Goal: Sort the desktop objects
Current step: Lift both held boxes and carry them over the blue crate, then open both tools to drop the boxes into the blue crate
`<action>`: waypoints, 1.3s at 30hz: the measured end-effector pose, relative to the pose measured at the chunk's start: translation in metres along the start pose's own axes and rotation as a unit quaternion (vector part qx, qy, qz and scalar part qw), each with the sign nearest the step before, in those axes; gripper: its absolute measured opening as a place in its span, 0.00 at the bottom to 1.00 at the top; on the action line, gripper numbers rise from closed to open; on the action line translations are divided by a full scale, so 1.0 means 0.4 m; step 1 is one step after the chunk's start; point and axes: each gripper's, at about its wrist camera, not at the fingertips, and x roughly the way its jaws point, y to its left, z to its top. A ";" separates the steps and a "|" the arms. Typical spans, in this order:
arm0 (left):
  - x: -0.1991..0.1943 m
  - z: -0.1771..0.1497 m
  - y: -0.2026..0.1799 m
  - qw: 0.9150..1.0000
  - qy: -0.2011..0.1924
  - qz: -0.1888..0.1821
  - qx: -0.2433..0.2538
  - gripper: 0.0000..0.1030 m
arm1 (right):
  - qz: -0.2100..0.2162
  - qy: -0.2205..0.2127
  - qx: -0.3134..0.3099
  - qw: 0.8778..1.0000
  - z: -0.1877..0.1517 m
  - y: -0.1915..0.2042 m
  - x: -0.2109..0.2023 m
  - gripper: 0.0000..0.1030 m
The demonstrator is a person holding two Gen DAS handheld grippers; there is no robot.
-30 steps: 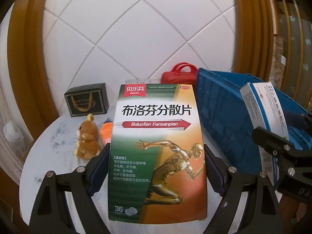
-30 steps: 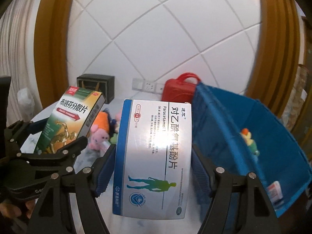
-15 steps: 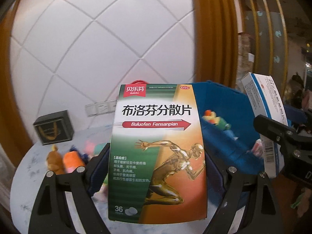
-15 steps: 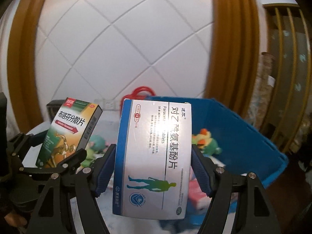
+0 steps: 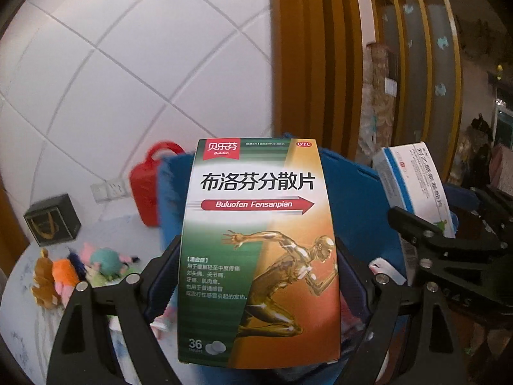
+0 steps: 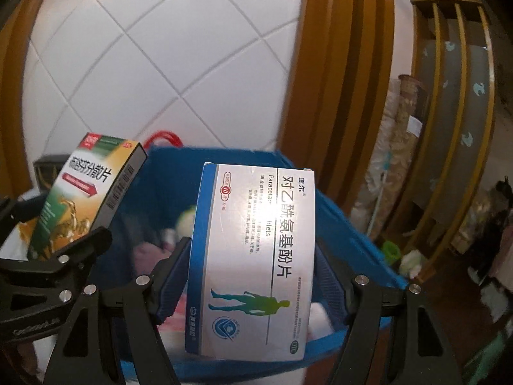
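Observation:
My left gripper (image 5: 256, 276) is shut on a green and orange ibuprofen box (image 5: 259, 256), held upright in front of the blue bin (image 5: 356, 199). My right gripper (image 6: 251, 269) is shut on a white and blue paracetamol box (image 6: 253, 256), held over the blue bin (image 6: 346, 231). The ibuprofen box also shows at the left of the right wrist view (image 6: 80, 192), and the paracetamol box at the right of the left wrist view (image 5: 413, 186). Blurred soft items lie inside the bin.
Several small plush toys (image 5: 64, 276) lie on the white marble table (image 5: 29, 330) at the left. A black gift box (image 5: 51, 224) and a red case (image 5: 147, 183) stand by the tiled wall. A wooden screen (image 6: 449, 128) stands at the right.
Both grippers have swung right with their boxes, from over the table toward the blue bin. The plush toys have slid to the left edge of view. The grips are unchanged.

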 end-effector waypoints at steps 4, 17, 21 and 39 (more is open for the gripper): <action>0.058 -0.003 -0.107 0.999 0.032 0.009 0.011 0.84 | 0.005 0.020 -0.005 1.000 -0.028 -0.088 0.057 0.71; 0.127 -0.009 -0.204 0.997 0.065 0.044 0.006 0.87 | 0.027 0.046 -0.009 0.999 -0.061 -0.212 0.145 0.71; 0.133 -0.008 -0.208 0.996 0.067 0.056 0.010 0.93 | 0.033 0.044 -0.008 0.998 -0.067 -0.220 0.143 0.78; 0.024 -0.005 -0.173 0.997 0.022 0.067 0.004 0.94 | 0.034 0.005 -0.007 0.999 -0.053 -0.218 0.041 1.00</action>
